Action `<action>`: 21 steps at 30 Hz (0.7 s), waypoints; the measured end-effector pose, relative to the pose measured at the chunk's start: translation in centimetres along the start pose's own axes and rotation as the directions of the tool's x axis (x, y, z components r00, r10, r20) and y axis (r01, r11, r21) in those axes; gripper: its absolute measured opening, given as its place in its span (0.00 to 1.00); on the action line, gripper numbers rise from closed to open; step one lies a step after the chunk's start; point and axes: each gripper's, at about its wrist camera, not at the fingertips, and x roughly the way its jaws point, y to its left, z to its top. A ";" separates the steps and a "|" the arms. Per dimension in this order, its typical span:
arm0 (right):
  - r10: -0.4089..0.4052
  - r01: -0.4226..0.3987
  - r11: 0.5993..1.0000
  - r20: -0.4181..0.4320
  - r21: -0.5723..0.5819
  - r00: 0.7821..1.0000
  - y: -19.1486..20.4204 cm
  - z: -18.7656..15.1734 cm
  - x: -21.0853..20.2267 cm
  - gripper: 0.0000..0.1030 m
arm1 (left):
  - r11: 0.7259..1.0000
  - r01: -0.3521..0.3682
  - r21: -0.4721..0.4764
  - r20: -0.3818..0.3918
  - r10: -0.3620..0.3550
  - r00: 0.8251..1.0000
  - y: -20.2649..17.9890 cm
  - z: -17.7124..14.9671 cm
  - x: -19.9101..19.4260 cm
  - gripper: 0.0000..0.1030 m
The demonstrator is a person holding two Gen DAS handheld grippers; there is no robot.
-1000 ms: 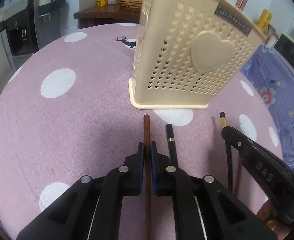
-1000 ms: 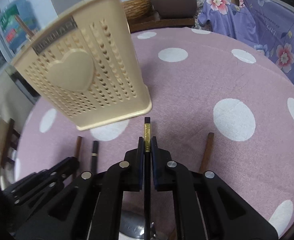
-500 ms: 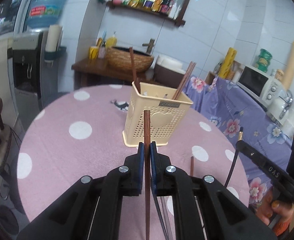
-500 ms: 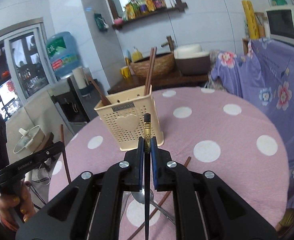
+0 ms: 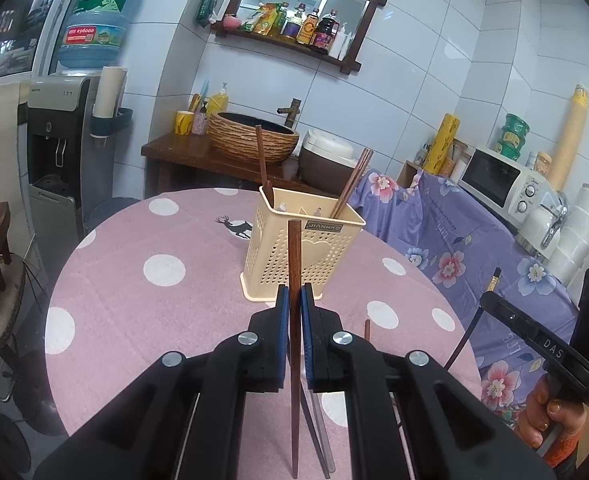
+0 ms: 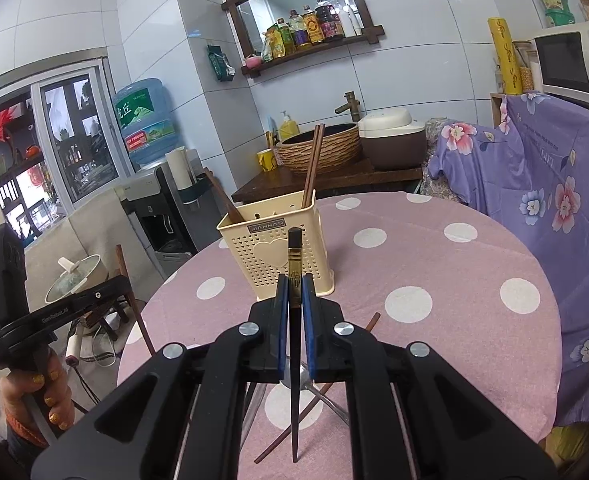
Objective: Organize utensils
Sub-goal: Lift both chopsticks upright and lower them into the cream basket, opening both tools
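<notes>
Left gripper (image 5: 292,304) and right gripper (image 6: 292,294) both clamped, raised, angled downward.

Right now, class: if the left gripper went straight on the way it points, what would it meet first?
Probably the cream utensil basket: the left gripper, shut on a brown chopstick, points at its near wall, though depth is hard to judge.

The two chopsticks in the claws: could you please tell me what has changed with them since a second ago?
Both were lifted off the table. The left claw has raised the brown chopstick, and the right claw the black chopstick, both pulled back from the cream holder. Both claws stay shut on their chopsticks. The holder, its utensils, and the loose chopstick on the tablecloth look unmoved.
</notes>
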 end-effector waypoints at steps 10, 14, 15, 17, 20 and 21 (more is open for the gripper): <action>0.036 -0.034 0.998 0.027 -0.048 0.999 1.8 2.6 -0.2 0.07 | 1.000 0.015 0.007 0.035 -0.015 0.999 -0.2 2.2 0.0 0.07; 0.033 -0.027 0.995 0.055 -0.100 0.998 3.2 5.3 0.2 0.07 | 0.999 0.035 0.023 0.053 -0.036 0.998 -0.7 4.4 -0.1 0.07; 0.033 -0.026 0.994 0.064 -0.110 0.997 3.5 6.2 0.4 0.07 | 0.999 0.042 0.028 0.058 -0.044 0.997 -0.9 5.3 -0.1 0.07; 0.030 -0.019 0.992 0.083 -0.129 0.996 4.3 8.3 0.7 0.07 | 0.998 0.062 0.034 0.074 -0.064 0.995 -1.5 7.3 -0.3 0.07; 0.023 -0.001 0.988 0.137 -0.155 0.990 5.5 11.9 1.0 0.07 | 0.996 0.090 0.025 0.118 -0.093 0.989 -2.2 11.2 -0.8 0.07; 0.018 0.007 0.987 0.156 -0.161 0.988 6.0 13.4 1.2 0.08 | 0.995 0.092 0.024 0.137 -0.094 0.986 -2.5 12.5 -0.9 0.07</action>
